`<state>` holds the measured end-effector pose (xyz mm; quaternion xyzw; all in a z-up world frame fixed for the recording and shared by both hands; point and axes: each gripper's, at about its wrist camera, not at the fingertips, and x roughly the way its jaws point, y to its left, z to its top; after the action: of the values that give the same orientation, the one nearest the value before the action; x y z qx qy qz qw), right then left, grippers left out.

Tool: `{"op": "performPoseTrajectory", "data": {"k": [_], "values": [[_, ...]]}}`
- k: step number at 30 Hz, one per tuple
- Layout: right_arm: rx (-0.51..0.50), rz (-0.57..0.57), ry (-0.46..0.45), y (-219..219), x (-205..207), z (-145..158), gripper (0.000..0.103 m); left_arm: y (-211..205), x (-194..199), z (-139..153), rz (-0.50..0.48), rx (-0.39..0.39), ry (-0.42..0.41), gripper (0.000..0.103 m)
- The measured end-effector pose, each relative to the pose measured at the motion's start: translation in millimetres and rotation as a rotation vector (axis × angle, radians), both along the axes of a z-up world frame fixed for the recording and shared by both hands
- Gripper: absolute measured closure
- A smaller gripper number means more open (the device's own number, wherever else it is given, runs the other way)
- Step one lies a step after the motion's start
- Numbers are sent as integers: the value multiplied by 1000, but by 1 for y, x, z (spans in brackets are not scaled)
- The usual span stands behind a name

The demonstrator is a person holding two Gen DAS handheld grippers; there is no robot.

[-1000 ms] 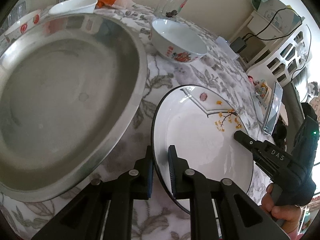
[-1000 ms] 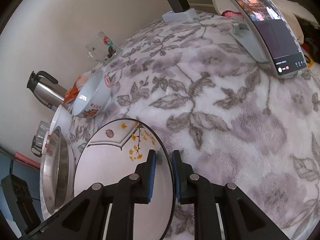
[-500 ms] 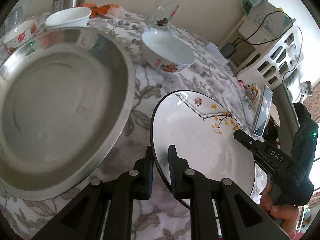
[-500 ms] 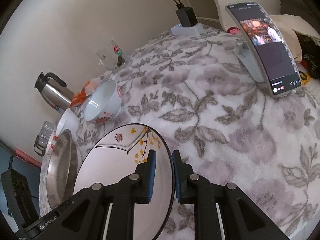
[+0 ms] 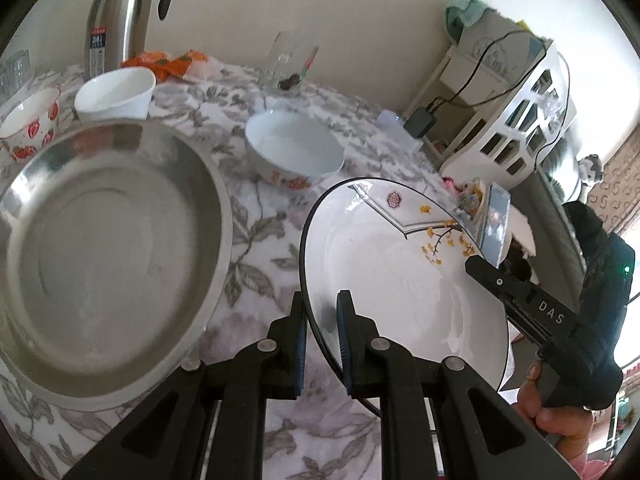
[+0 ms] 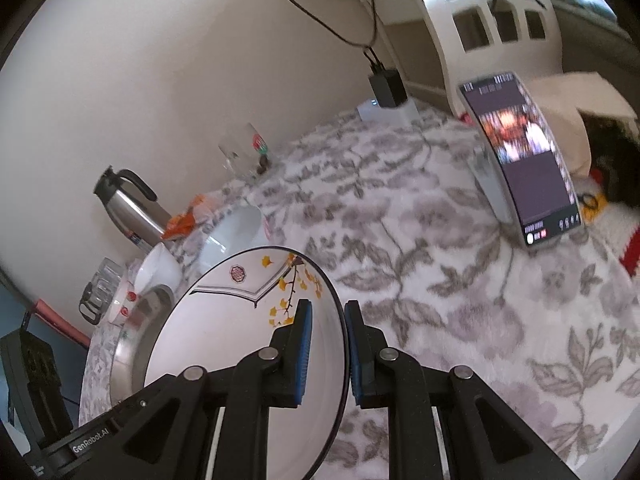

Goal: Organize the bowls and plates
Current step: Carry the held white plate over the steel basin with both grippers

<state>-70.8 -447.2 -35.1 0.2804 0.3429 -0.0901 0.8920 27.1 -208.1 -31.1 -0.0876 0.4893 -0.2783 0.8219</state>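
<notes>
A white plate with a black rim and yellow flower sprig hangs above the flowered tablecloth, held from both sides. My left gripper is shut on its near left rim. My right gripper is shut on the opposite rim of the same white plate; it also shows at the right of the left wrist view as the right gripper. A wide steel basin lies just left of the plate. A white bowl with red flowers stands behind it.
At the back left stand a plain white bowl, a strawberry-print bowl, a steel thermos jug and a glass. A phone on a stand is at the table's right. A white shelf stands beyond.
Both grippers have risen with the plate, lifting it off the tablecloth. The view has tilted up, so the thermos and back wall now show. The basin and bowls stay put.
</notes>
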Motion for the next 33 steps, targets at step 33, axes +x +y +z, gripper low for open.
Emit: {"op": "performPoseTrajectory", "data": {"k": [33], "values": [[-131,221,-94,155,69,59,85,157,51,59,285,-104,-76,89]]}}
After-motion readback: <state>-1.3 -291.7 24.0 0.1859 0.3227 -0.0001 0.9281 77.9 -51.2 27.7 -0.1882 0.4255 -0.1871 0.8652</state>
